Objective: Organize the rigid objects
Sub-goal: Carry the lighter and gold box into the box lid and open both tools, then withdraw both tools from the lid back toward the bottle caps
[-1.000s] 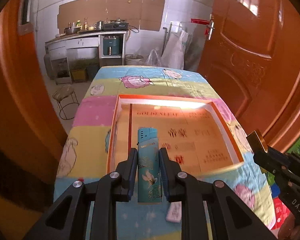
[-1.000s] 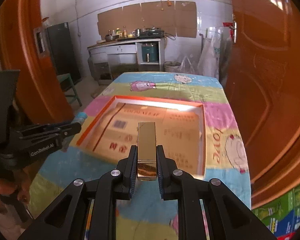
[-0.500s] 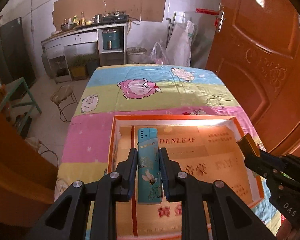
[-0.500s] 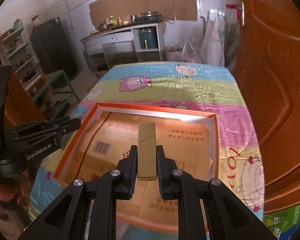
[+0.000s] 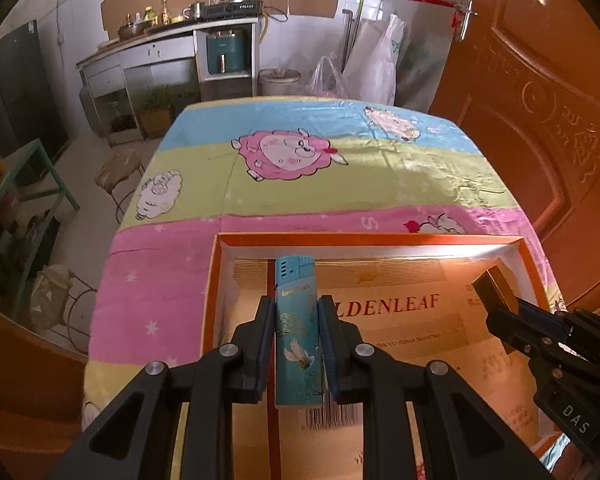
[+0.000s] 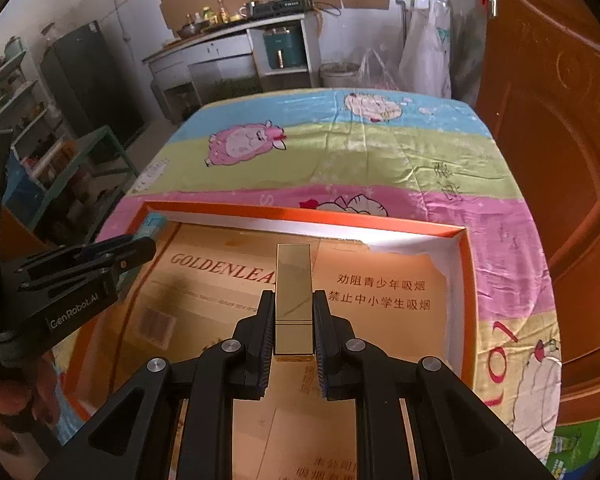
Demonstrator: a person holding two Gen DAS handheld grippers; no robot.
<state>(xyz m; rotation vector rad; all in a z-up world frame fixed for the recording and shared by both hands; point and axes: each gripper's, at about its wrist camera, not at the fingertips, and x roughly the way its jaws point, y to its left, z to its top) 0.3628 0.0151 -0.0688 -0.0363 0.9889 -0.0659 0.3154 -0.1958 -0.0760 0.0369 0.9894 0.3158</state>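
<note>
My left gripper is shut on a teal lighter with a bird print, held over the left part of an orange-rimmed box lined with tan cardboard. My right gripper is shut on a gold rectangular case, hanging over the middle of the same box. In the left wrist view the right gripper enters from the right edge with the gold case's end showing. In the right wrist view the left gripper reaches in from the left, with the teal lighter's tip peeking past it.
The box lies on a table under a cartoon sheep cloth. A wooden door stands close on the right. A stool and green shelf frame stand to the left. A hand grips the left handle.
Both grippers have moved forward and lower over the box, each still holding its object. The box now fills the lower part of both views, and the table's near edge has dropped out of sight.
</note>
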